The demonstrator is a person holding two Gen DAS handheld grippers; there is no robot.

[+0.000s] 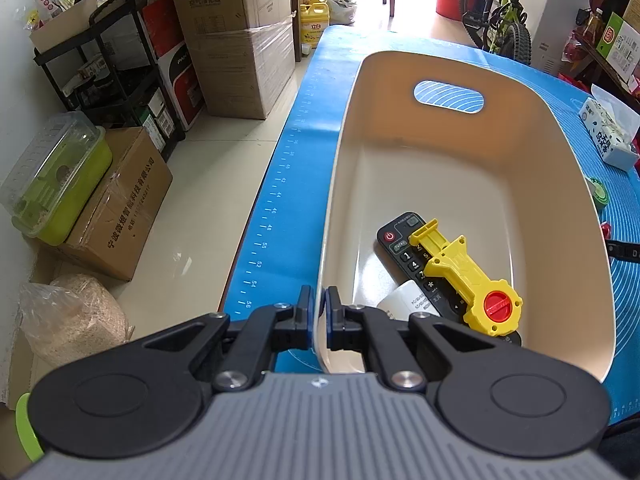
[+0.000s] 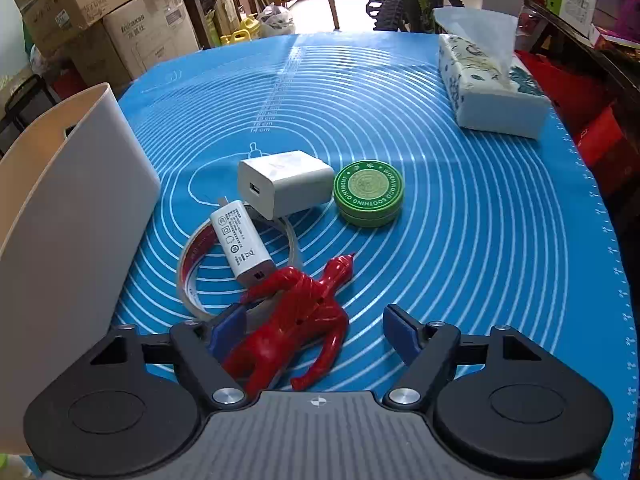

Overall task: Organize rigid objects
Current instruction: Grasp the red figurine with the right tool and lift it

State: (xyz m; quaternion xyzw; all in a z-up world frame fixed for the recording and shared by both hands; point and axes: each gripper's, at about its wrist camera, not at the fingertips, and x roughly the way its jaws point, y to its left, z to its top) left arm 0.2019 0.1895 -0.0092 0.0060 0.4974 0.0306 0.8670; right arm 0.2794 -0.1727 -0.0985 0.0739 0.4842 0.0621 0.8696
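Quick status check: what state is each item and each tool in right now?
Left tool: shut on the bin rim.
Right tool: open, straddling the red figure.
Red figure: lying flat on the mat, ungrasped.
Remote: in the bin, under the yellow toy.
Big charger: on the mat.
Slim charger: lying across the tape roll.
Green tin: lid on.
Tissue box: open, tissue sticking out.

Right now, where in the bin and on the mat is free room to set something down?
The bin's far half beyond the remote is bare. The mat is open between tin and tissue box. Crowded: chargers, tape, red figure.
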